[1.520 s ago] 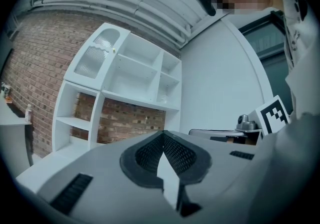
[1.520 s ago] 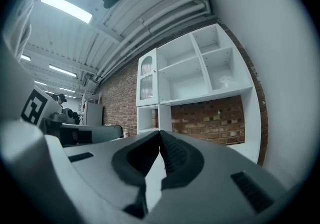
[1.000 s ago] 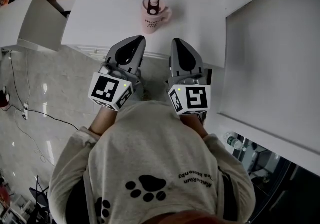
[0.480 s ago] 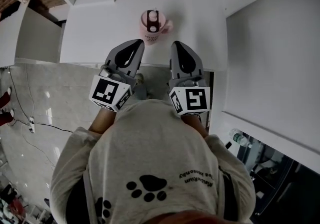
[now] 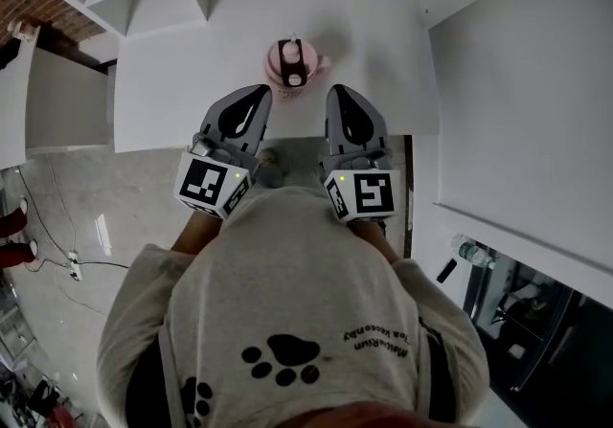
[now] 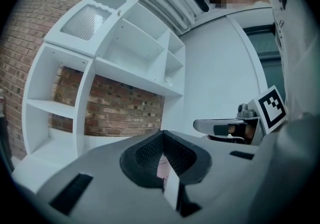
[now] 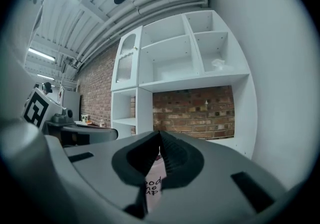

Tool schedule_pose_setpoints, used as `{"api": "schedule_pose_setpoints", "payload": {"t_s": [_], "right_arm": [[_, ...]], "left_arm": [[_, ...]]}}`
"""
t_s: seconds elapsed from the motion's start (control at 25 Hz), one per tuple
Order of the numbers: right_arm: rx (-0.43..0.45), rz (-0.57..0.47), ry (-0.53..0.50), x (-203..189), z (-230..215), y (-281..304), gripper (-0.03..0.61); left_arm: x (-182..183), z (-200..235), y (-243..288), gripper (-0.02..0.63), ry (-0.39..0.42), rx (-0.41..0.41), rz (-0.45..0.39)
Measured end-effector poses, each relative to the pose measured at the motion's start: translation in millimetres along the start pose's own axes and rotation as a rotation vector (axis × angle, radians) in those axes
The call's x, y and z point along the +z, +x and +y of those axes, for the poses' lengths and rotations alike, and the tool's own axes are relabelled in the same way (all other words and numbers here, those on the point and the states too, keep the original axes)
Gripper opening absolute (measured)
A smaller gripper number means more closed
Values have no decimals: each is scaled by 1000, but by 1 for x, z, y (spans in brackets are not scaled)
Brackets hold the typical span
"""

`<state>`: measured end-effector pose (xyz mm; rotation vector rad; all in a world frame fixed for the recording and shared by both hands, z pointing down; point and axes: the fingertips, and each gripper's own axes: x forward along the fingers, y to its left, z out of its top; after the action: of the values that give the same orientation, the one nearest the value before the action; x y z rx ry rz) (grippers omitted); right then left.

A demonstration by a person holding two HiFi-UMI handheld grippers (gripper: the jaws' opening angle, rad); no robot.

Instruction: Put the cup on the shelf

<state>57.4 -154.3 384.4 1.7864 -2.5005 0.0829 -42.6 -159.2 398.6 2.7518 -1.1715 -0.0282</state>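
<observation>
Both grippers are drawing nearer to the pink cup (image 5: 290, 67), which is standing upright on the white table (image 5: 182, 62) close to its near edge. The left gripper (image 5: 261, 91) and the right gripper (image 5: 338, 91) are keeping their jaws pressed together, holding nothing, with their tips just beside the cup on either side.

In the left gripper view the jaws of the left gripper (image 6: 162, 135), pressed together, hid nearly all of the pink cup (image 6: 163, 167) just ahead of them; only a thin strip showed. The right gripper (image 7: 160, 135) covered the pink cup the same way and cut its print into broken letters. High beyond the right gripper, a pale thing (image 7: 218, 62) on the white shelf unit (image 7: 195, 81) was too small to tell.
</observation>
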Motion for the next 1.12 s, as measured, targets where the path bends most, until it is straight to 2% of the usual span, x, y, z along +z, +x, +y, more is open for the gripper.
{"api": "schedule_pose_setpoints", "payload": {"t_s": [0.4, 0.88, 1.12], "right_arm": [[0, 61, -4, -22, -11, 9, 10], [28, 129, -4, -49, -23, 26, 11], [23, 171, -16, -69, -28, 39, 12]], "left_arm": [[-31, 16, 5, 9, -23, 36, 66], [-57, 25, 16, 11, -33, -2, 125], [-67, 34, 17, 11, -22, 18, 160]]}}
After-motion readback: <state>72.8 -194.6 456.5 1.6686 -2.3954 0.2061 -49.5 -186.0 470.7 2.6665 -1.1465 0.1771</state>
